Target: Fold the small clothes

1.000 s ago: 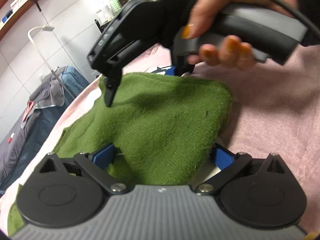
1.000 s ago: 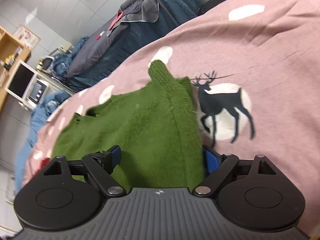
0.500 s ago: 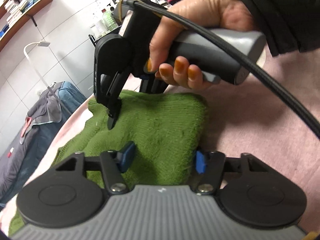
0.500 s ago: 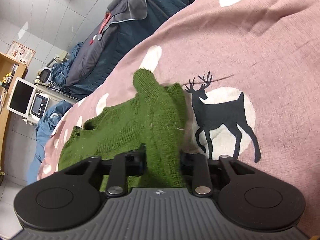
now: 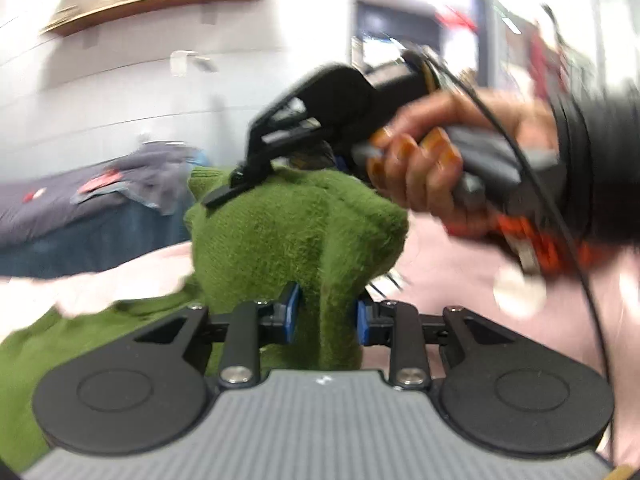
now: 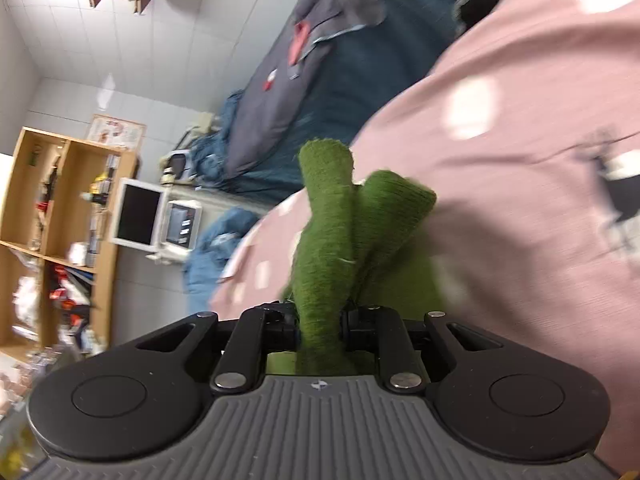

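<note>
A small green knitted sweater lies on a pink bedspread and is lifted at one edge. My left gripper is shut on a bunched fold of it, blue pads pressing each side. In the left wrist view my right gripper, held by a hand with orange nails, grips the same raised edge further away. In the right wrist view my right gripper is shut on a green fold, and two sleeve-like rolls of the sweater stand up beyond it. The rest of the sweater hangs down to the bed.
The pink bedspread has white spots and a black deer print. Beyond the bed's edge is a dark blue bed with grey clothes, a wooden shelf unit and a small monitor.
Both grippers have closed on the sweater's edge and lifted it off the bedspread. The cloth, flat a second ago, now stands bunched between them. Both views are tilted and blurred from motion.
</note>
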### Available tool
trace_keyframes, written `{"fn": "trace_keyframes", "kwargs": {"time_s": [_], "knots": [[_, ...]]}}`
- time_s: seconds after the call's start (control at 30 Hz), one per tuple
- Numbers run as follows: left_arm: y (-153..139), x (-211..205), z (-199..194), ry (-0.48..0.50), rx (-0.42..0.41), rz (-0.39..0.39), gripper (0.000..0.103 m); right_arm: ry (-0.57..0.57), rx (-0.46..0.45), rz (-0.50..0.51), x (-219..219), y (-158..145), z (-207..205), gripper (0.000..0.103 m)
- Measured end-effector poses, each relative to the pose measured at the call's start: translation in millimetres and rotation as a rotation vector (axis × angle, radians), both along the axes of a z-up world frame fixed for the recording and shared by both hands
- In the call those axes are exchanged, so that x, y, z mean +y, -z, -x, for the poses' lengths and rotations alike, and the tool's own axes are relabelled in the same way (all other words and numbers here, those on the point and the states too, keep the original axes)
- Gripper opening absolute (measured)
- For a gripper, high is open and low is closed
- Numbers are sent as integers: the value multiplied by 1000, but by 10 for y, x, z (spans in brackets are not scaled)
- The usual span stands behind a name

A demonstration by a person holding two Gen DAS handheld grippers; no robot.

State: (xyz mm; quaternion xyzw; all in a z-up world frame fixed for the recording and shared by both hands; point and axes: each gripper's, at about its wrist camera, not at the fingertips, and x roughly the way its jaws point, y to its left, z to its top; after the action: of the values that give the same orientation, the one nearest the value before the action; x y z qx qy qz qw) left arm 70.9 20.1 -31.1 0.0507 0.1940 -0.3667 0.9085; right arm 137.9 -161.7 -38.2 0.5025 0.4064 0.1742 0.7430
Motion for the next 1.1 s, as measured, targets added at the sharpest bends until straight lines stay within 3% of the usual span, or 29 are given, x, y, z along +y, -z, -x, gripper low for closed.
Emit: {"fn": "trace_keyframes", "kwargs": {"time_s": [0.2,0.4,0.57,0.67,0.73,0.87,0.97,1.03,1.1], "knots": [[-148,1081,-195,-213,77,198,28,-103,-28,5,993,-230,-522,30],[166,2109,-543,-413,253,368,28,-187,-32,91,1890,-179,-925,26],[431,2609,-600,-511,317,417,29,-237,-21,198,2413,61,-1123,25],[563,2785,-583,-560,335,407,32,-266,-17,244,2655,197,-1183,25],[657,2884,-582,-594,353,402,42,-274,-16,278,2738,280,-1173,26],[836,3034,-633,-650,396,368,64,-285,-43,345,2834,438,-1152,39],[812,3087,-592,-683,405,369,75,-297,-101,397,2870,472,-1072,43],[712,3123,-550,-719,382,373,83,-314,-145,412,2882,385,-1048,62],[559,3119,-498,-729,333,355,85,-300,-244,393,2777,197,-969,79]]}}
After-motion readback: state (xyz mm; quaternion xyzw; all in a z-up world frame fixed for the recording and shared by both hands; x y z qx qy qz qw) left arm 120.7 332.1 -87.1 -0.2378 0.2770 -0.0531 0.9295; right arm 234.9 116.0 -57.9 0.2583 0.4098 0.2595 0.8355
